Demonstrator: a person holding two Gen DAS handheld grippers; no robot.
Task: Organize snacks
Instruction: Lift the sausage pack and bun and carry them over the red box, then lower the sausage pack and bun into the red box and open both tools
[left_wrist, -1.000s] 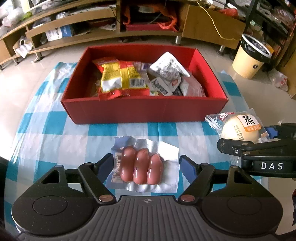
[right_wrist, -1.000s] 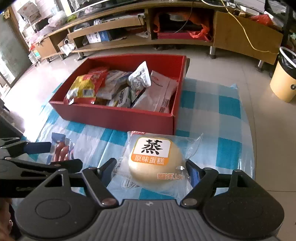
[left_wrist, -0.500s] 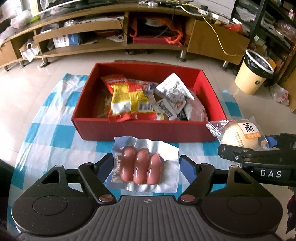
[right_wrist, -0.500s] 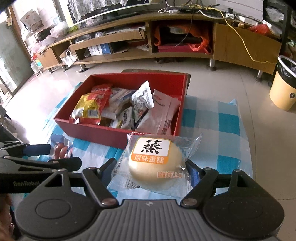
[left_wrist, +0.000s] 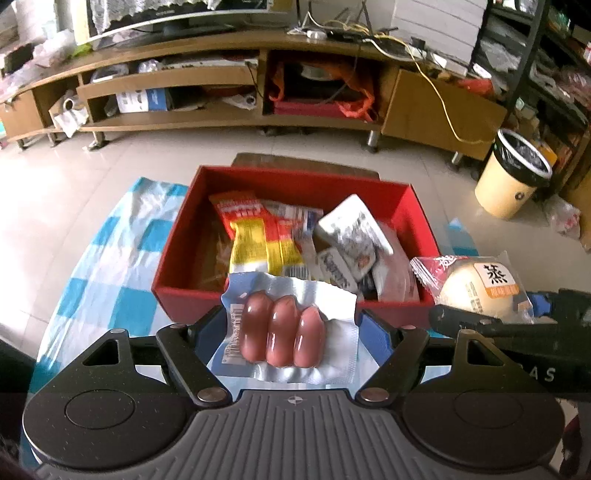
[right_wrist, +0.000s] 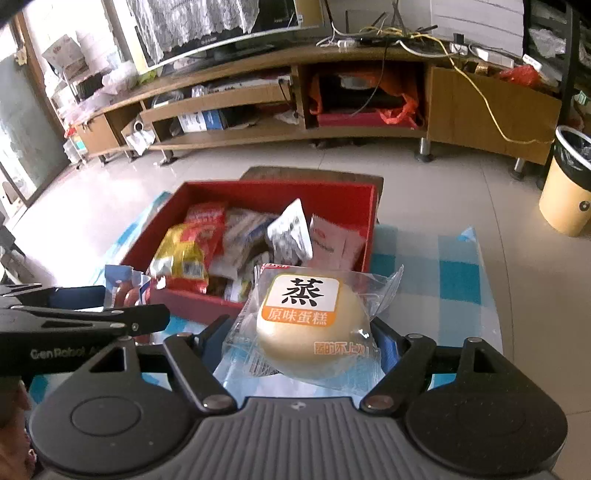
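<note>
Sausage pack (left_wrist: 282, 334) upright btwn left gripper (left_wrist: 291, 332) fingers, lengthwise fwd.

Both wrist views look forward and down toward 12 o'clock, close above the cloth (left_wrist: 110, 266). They share the red box (left_wrist: 258, 299) (right_wrist: 266, 192), and each sees the other gripper: right (left_wrist: 517, 325) at 3, left (right_wrist: 74, 321) at 9.
</note>
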